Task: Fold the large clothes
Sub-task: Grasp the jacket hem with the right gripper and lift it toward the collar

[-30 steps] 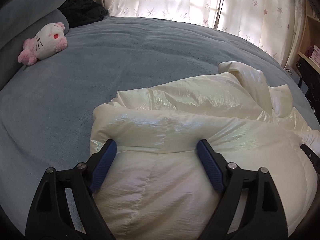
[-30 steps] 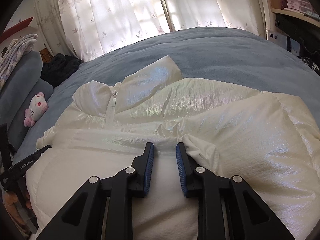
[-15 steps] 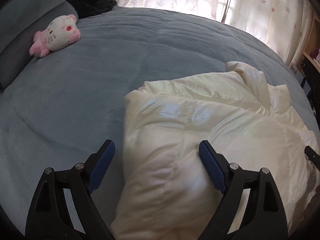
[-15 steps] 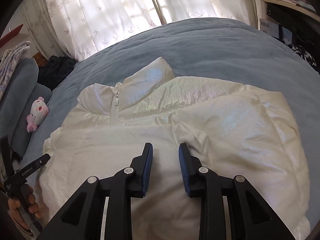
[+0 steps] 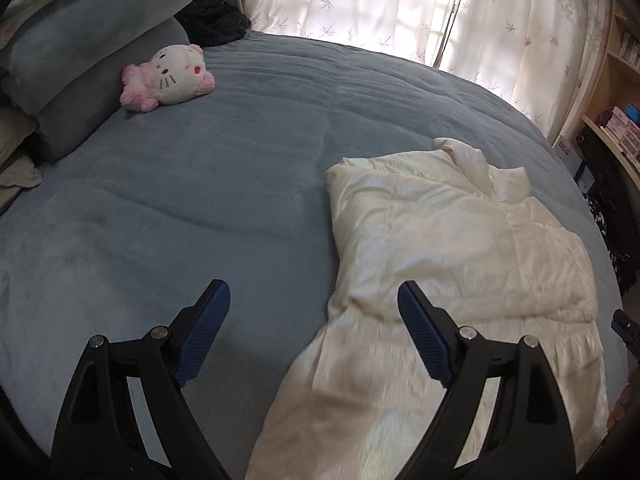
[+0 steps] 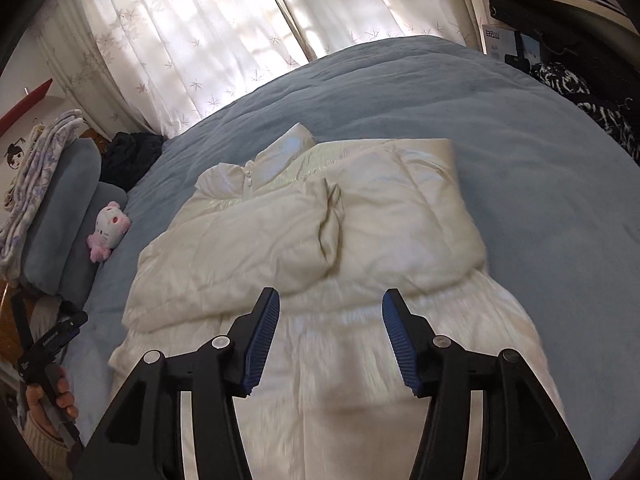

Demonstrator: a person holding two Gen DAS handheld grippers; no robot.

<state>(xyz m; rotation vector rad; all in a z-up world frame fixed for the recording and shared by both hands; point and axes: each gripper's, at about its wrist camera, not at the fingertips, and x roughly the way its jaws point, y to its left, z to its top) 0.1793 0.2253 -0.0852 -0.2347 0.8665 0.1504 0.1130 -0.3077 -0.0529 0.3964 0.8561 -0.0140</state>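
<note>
The cream puffer jacket (image 6: 320,248) lies across the blue-grey bedspread (image 5: 200,200), sleeves folded in over its middle. Both the left gripper (image 5: 314,334) and right gripper (image 6: 330,336) hang above it, jaws spread, holding nothing. A pink-and-white plush cat (image 5: 168,78) sits upper left.
</note>
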